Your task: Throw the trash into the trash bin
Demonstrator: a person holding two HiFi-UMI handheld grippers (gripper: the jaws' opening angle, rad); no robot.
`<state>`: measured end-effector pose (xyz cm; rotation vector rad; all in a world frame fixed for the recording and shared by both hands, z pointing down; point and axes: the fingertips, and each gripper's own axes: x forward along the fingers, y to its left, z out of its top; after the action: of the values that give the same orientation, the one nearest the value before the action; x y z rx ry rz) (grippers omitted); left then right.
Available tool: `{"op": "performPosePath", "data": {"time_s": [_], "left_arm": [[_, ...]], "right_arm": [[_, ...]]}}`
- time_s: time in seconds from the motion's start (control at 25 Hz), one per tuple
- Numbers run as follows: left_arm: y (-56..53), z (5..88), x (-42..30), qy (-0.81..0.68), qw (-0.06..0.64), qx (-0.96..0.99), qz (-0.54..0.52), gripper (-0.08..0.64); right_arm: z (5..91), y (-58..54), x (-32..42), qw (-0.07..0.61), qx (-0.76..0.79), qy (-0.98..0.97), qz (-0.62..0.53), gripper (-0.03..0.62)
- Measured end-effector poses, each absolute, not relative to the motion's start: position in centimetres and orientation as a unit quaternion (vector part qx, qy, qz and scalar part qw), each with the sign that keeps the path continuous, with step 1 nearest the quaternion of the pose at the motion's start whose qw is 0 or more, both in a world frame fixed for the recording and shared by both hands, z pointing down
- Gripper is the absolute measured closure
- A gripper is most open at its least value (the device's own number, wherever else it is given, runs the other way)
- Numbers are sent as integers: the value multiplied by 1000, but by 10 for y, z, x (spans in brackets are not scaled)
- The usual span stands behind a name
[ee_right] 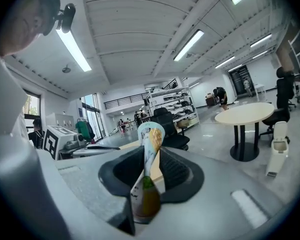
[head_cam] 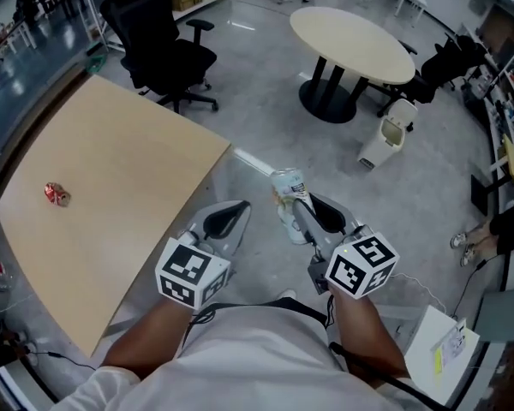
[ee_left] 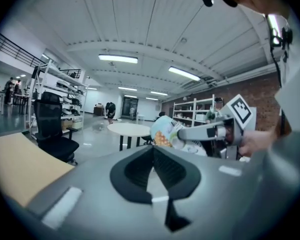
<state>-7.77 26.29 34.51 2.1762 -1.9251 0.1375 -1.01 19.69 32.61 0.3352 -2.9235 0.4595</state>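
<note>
My right gripper [head_cam: 301, 205] is shut on a crushed drink container [head_cam: 288, 197] with a printed label, held out over the grey floor. In the right gripper view the flattened container [ee_right: 151, 139] stands upright between the pads of that gripper [ee_right: 149, 156]. The left gripper [head_cam: 236, 208] is beside it, by the wooden table's corner, jaws together and empty. From the left gripper [ee_left: 152, 149] I see the container [ee_left: 165, 132] to the right. A white trash bin [head_cam: 387, 135] stands on the floor ahead to the right, also in the right gripper view [ee_right: 276, 151]. A red crumpled wrapper [head_cam: 56, 194] lies on the table.
The wooden table [head_cam: 128, 178] fills the left side. A black office chair [head_cam: 167, 54] stands beyond it. A round cream table [head_cam: 351, 41] with a black base is behind the bin. A white box [head_cam: 441, 349] is at lower right; a person's feet [head_cam: 471, 238] show at right.
</note>
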Motion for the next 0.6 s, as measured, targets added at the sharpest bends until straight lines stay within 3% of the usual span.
{"op": "performPosePath", "data": {"time_s": [0.6], "left_arm": [[135,343,67,-542,117,831,50,552]], "right_arm": [[314,95,165,33,257,-954,148,495]]}}
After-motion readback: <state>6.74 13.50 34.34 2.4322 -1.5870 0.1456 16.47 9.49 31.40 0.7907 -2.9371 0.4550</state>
